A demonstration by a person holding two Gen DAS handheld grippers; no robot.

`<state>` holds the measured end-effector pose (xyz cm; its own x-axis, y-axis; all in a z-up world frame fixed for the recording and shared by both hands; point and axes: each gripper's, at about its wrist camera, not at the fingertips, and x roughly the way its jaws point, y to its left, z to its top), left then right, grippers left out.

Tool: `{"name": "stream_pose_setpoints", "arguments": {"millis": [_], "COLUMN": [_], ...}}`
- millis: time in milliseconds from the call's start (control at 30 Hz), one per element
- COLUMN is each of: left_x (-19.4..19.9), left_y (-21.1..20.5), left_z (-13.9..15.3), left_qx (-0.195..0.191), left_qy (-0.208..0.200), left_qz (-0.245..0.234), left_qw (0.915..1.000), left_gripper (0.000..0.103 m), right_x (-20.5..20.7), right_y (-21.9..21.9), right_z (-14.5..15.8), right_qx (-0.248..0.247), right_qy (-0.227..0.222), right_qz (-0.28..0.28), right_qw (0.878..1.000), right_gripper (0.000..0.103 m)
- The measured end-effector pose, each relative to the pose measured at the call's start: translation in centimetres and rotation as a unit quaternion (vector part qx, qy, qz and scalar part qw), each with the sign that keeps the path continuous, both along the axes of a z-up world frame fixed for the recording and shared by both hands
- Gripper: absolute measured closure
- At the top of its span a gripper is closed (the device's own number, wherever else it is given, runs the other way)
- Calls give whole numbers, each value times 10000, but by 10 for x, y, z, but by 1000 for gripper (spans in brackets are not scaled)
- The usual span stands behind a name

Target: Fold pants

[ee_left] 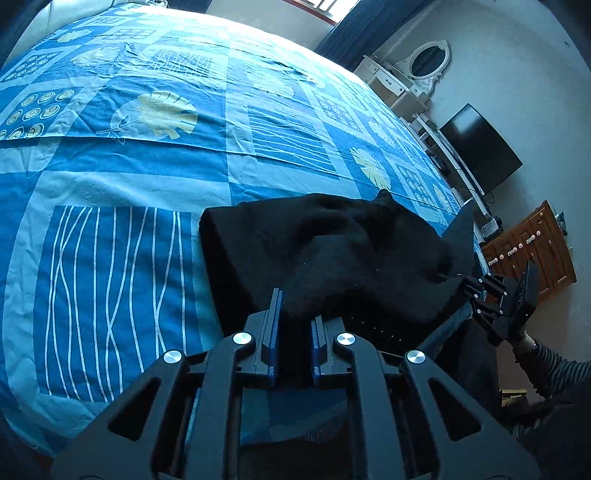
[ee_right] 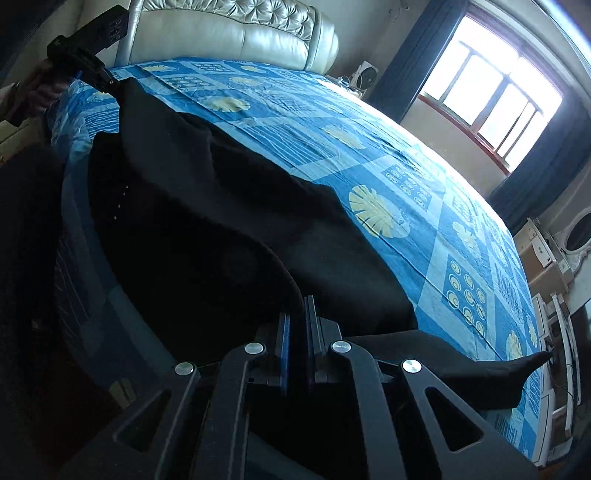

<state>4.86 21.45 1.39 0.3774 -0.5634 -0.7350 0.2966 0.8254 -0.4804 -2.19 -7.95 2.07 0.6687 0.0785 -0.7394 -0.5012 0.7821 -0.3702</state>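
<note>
Black pants (ee_left: 325,254) lie at the near edge of a bed with a blue patterned sheet (ee_left: 147,166). My left gripper (ee_left: 295,317) is shut on one edge of the pants. My right gripper (ee_right: 297,317) is shut on another edge of the pants (ee_right: 229,229), which stretch between the two grippers and partly hang over the bed's side. The right gripper also shows in the left wrist view (ee_left: 461,280) at the far right. The left gripper also shows in the right wrist view (ee_right: 110,83) at the top left.
A padded headboard (ee_right: 236,33) stands at the bed's far end. A window (ee_right: 491,96) with dark curtains is to the right. A white vanity with an oval mirror (ee_left: 430,59), a dark TV (ee_left: 480,151) and a wooden dresser (ee_left: 532,247) stand along the wall.
</note>
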Motion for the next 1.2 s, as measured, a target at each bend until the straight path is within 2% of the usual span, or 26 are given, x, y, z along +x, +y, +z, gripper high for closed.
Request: {"name": "stream_pose_setpoints", "arguments": {"millis": [100, 167, 233, 267, 300, 367, 433, 467, 533, 633, 733, 833, 967, 1067, 1100, 1133, 1167, 1200], "left_x": [-7, -9, -15, -18, -22, -31, -39, -43, -48, -50, -44, -34, -25, -23, -22, -22, -21, -21], "left_y": [-3, 1, 8, 13, 18, 25, 29, 29, 23, 8, 0, -5, -11, -9, -9, -9, -9, -10], "left_z": [-13, -19, -22, -22, -22, -20, -18, -18, -17, -17, -19, -21, -28, -36, -39, -42, -45, -48], "left_qx": [300, 331, 277, 195, 84, -195, -592, -774, -1087, -1201, -1314, -1357, -1284, -1260, -1240, -1209, -1220, -1238], "left_qy": [198, 338, 451, 496, 540, 614, 649, 680, 709, 637, 611, 599, 680, 764, 798, 851, 910, 1005], "left_qz": [-7, 24, 143, 220, 313, 494, 692, 803, 968, 1143, 1290, 1412, 1482, 1613, 1680, 1742, 1763, 1758], "left_qw": [9994, 9989, 9985, 9983, 9980, 9967, 9937, 9914, 9868, 9841, 9810, 9788, 9782, 9758, 9747, 9735, 9725, 9714], "left_gripper": [89, 87, 76, 68, 66, 66, 66, 64, 60, 58, 58, 58, 58, 58, 58, 60, 73, 92], "right_x": [-7, -13, -16, -15, -15, -14, -12, -11, -6, 2, 2, 1, 1, -4, -4, -4, -4, -2], "right_y": [2, 1, -1, -4, -9, -19, -29, -35, -47, -62, -62, -56, -50, -48, -49, -50, -47, -44], "right_z": [-25, -31, -27, -23, -19, -10, -4, -2, -2, -13, -33, -45, -59, -70, -73, -73, -72, -68], "right_qx": [-178, -195, -90, 59, 268, 772, 1537, 2008, 2945, 4225, 5177, 5746, 6135, 6525, 6613, 6646, 6587, 6466], "right_qy": [195, 204, 233, 314, 417, 617, 971, 1176, 1614, 2193, 2710, 2858, 2936, 2931, 2885, 2822, 2771, 2748], "right_qz": [5, 1, -54, -106, -172, -374, -619, -793, -1140, -1580, -1914, -2186, -2519, -2791, -2890, -2980, -3040, -3039], "right_qw": [9997, 9996, 9997, 9994, 9986, 9944, 9814, 9693, 9350, 8651, 7886, 7351, 6884, 6406, 6292, 6243, 6300, 6435], "right_gripper": [96, 95, 93, 87, 78, 69, 67, 67, 66, 66, 66, 65, 60, 60, 60, 60, 65, 81]}}
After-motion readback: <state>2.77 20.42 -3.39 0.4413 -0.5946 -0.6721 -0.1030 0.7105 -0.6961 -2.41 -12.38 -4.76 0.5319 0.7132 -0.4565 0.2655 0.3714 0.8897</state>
